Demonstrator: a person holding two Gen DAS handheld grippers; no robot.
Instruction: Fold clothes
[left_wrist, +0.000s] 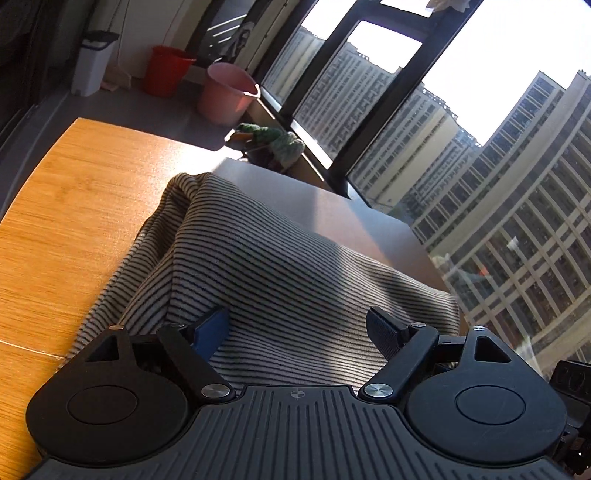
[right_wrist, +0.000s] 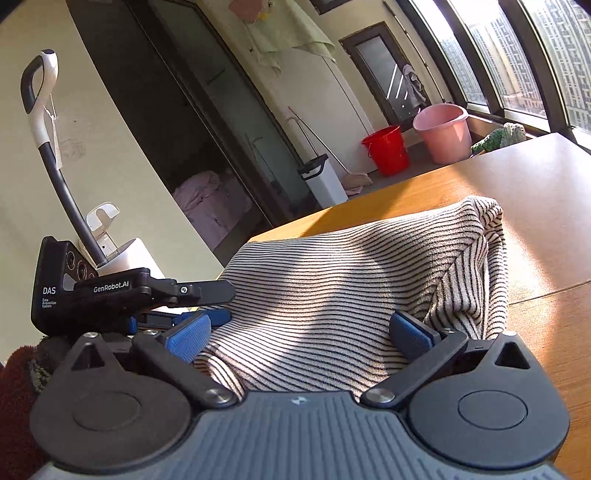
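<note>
A black-and-white striped garment (left_wrist: 266, 266) lies bunched on the wooden table (left_wrist: 74, 206). In the left wrist view my left gripper (left_wrist: 299, 332) is open, its two fingers wide apart with the cloth lying between them. In the right wrist view the same garment (right_wrist: 351, 280) stretches away toward a folded corner at the far right. My right gripper (right_wrist: 299, 338) is open too, its blue pads (right_wrist: 188, 338) spread on either side of the near cloth edge. The left gripper (right_wrist: 140, 291) shows at the left of that view, beside the cloth.
A pink bucket (left_wrist: 227, 92) and a red bucket (left_wrist: 166, 70) stand on the floor beyond the table. A white bin (left_wrist: 92, 62) stands near them. Large windows (left_wrist: 480, 166) run along the right. A vacuum handle (right_wrist: 40, 96) leans on the wall.
</note>
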